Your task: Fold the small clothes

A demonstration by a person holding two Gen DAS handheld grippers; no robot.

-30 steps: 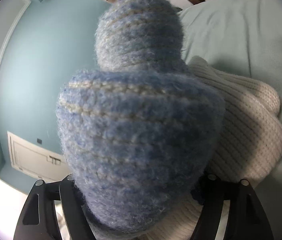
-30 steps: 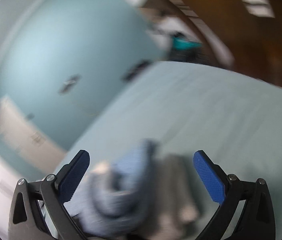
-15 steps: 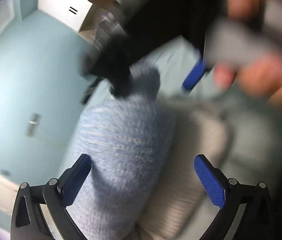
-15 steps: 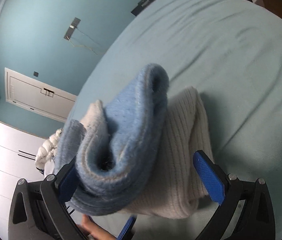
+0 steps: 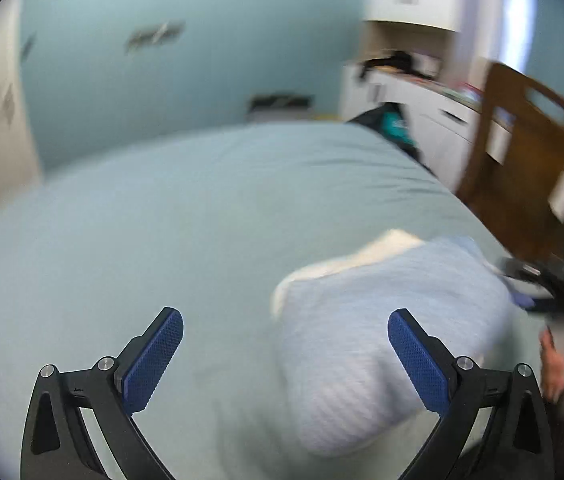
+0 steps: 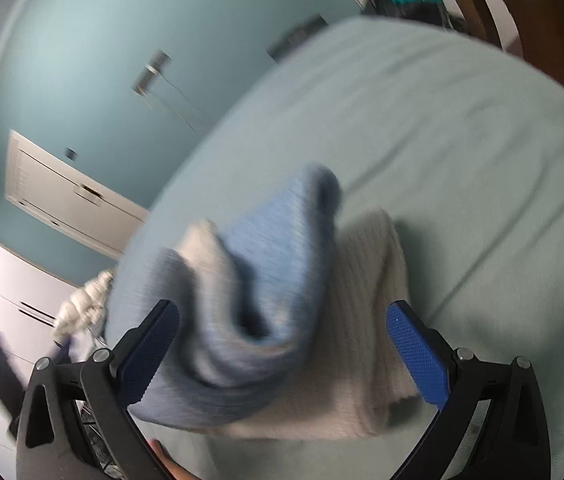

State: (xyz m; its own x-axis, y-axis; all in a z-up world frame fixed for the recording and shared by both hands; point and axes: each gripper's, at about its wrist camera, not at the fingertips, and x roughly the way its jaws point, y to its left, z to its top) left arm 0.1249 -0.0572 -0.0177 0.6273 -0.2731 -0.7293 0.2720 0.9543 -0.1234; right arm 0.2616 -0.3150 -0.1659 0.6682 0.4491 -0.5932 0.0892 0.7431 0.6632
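Note:
A fuzzy blue knit garment (image 6: 265, 300) lies rolled on top of a folded cream ribbed knit (image 6: 366, 320) on the pale green bed sheet (image 6: 462, 140). My right gripper (image 6: 282, 312) hangs over the pile, open, with the blue knit between its blue pads (image 6: 418, 360) but not pinched. In the left wrist view the same pile, blue knit (image 5: 382, 340) over cream knit (image 5: 386, 244), sits low on the right. My left gripper (image 5: 284, 320) is open and empty above the bare sheet (image 5: 161, 220), beside the pile.
White drawers (image 6: 65, 196) stand against the blue wall (image 6: 81, 40). A wooden chair back (image 5: 530, 152) and a dark bag with teal (image 5: 394, 124) stand past the bed. A crumpled pale cloth (image 6: 81, 308) lies off the bed's edge. A hand (image 5: 554, 360) shows at right.
The left gripper let go of the blue knit, opened wide, rolled and pulled back and up from the pile. The right gripper stayed open over the pile, tilting a little.

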